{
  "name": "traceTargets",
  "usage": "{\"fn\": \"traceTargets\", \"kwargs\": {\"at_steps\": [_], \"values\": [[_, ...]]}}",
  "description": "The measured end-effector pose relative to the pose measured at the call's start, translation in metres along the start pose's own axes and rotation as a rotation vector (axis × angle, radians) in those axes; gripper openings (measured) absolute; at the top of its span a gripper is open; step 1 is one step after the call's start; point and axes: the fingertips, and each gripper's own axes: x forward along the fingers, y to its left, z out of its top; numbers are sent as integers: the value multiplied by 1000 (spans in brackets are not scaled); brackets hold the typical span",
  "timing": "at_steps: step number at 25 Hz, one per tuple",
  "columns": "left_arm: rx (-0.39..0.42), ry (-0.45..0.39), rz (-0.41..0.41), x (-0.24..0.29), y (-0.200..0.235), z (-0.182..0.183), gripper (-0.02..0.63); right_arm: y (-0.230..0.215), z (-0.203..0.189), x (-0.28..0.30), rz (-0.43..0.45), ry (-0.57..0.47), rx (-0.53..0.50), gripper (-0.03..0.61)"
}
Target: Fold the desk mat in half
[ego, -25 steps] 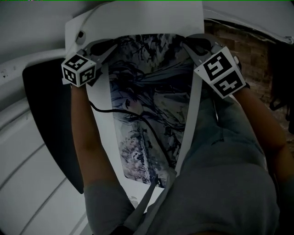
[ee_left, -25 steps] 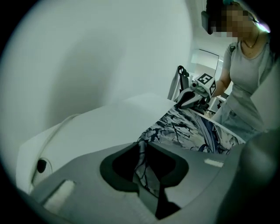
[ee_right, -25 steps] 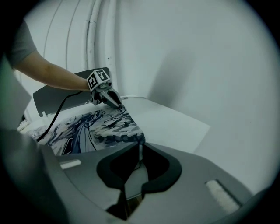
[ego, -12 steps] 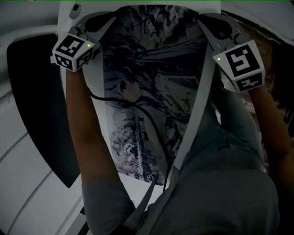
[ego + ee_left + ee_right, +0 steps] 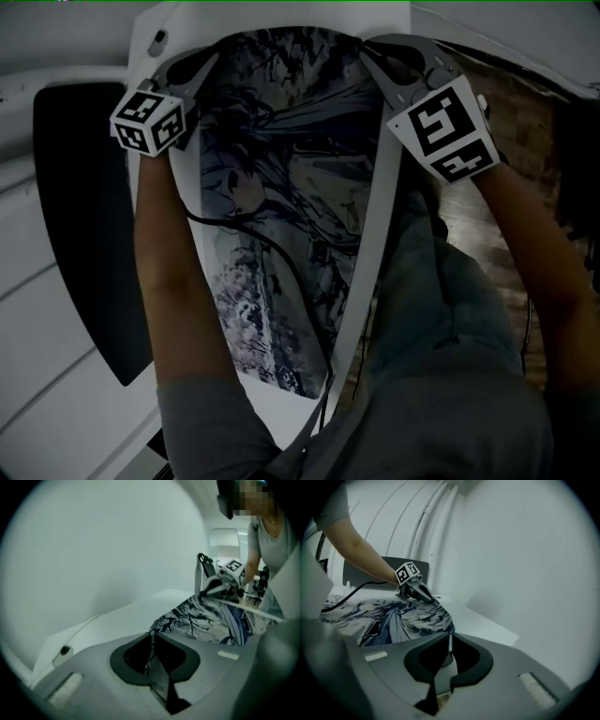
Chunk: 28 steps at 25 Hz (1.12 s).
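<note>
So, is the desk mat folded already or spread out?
Spread, not folded: the desk mat lies open on the white table, its print facing up; no part is doubled over.

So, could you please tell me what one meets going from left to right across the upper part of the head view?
Black panel → left gripper → desk mat → right gripper → wooden floor.

left claw (image 5: 204,64), right claw (image 5: 373,54) just closed onto desk mat (image 5: 281,187) corners, arms outstretched
</note>
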Motion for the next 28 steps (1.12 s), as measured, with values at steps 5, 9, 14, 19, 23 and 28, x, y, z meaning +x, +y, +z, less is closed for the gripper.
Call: {"fn": "traceTargets", "kwargs": {"at_steps": [5, 9, 14, 19, 23, 28], "values": [[-110, -62, 109, -32, -11, -3, 38, 42, 21, -25, 67, -56, -67, 20], [-49, 21, 148, -63, -32, -17, 38, 85, 13, -44, 127, -54, -131, 20], [11, 195, 178, -102, -67, -49, 38, 130, 12, -66, 194, -60, -162, 20], [57, 382, 177, -128, -108, -93, 44, 171, -2, -85, 252, -32, -183, 21], [53, 402, 222, -146, -124, -114, 39, 211, -23, -92, 300, 4, -316, 21], [-18, 291, 318, -156, -126, -117, 15, 223, -25, -92, 269, 24, -308, 23]]}}
